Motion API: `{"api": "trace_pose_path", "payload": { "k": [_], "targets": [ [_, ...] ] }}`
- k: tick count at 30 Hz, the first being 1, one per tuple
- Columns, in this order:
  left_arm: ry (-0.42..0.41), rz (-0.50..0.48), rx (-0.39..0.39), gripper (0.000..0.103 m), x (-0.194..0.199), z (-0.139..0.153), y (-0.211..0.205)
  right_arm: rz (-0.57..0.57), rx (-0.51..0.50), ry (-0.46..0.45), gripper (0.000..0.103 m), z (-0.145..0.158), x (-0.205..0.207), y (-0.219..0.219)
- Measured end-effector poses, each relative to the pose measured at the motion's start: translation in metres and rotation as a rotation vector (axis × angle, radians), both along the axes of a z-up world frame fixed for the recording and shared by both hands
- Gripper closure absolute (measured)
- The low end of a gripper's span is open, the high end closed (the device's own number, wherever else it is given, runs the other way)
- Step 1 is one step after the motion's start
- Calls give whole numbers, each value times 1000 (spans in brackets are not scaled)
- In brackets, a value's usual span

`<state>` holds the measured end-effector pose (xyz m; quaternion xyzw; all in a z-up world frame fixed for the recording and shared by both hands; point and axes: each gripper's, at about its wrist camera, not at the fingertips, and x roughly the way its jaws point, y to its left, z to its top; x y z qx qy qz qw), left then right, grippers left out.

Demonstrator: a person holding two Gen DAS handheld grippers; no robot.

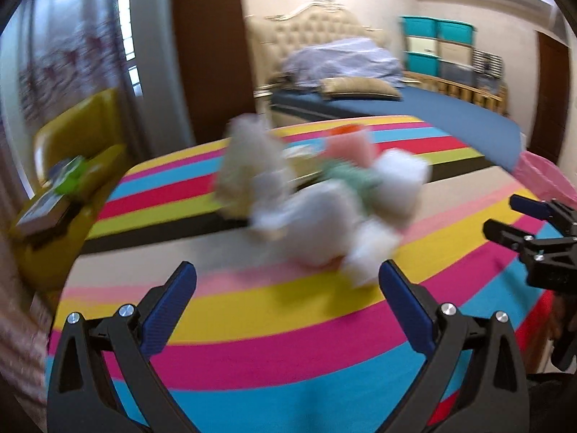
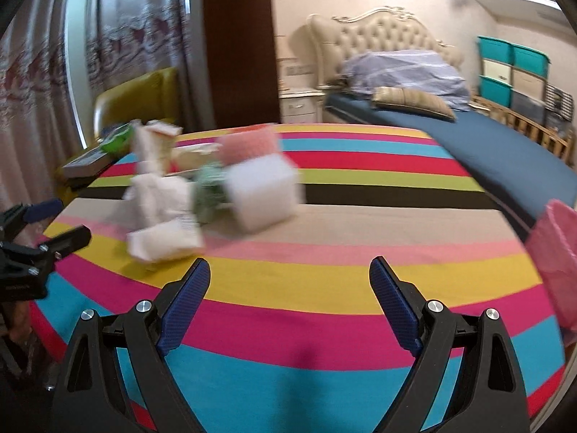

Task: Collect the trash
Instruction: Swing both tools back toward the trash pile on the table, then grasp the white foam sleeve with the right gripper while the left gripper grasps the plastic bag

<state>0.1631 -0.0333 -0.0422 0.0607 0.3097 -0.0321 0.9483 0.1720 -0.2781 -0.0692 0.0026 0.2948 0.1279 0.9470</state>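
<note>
Both grippers, left (image 1: 286,281) and right (image 2: 290,278), gape empty over the striped cloth (image 2: 324,281); the trash (image 1: 317,195) is blurred; the pink bag (image 2: 555,249) is cut off.

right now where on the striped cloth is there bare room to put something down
Free: the striped cloth from the trash pile across to the pink bag, and the near stripes ahead of the right gripper. Crowded: the far left, around the pile by the left gripper.
</note>
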Motion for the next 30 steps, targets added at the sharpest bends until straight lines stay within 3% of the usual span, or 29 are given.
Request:
{"api": "trace_pose_path", "payload": {
  "k": [6, 17, 22, 30],
  "targets": [
    [-10, 132, -14, 5, -23, -17, 59, 62, -36, 7, 18, 1, 3, 70],
    [-42, 162, -67, 5, -47, -18, 83, 17, -177, 41, 18, -4, 30, 138],
    [-37, 149, -72, 5, -48, -20, 77, -30, -214, 97, 19, -13, 36, 123],
    [-22, 119, -85, 5, -42, -23, 63, -128, -147, 121, 24, -12, 36, 56]
  ]
}}
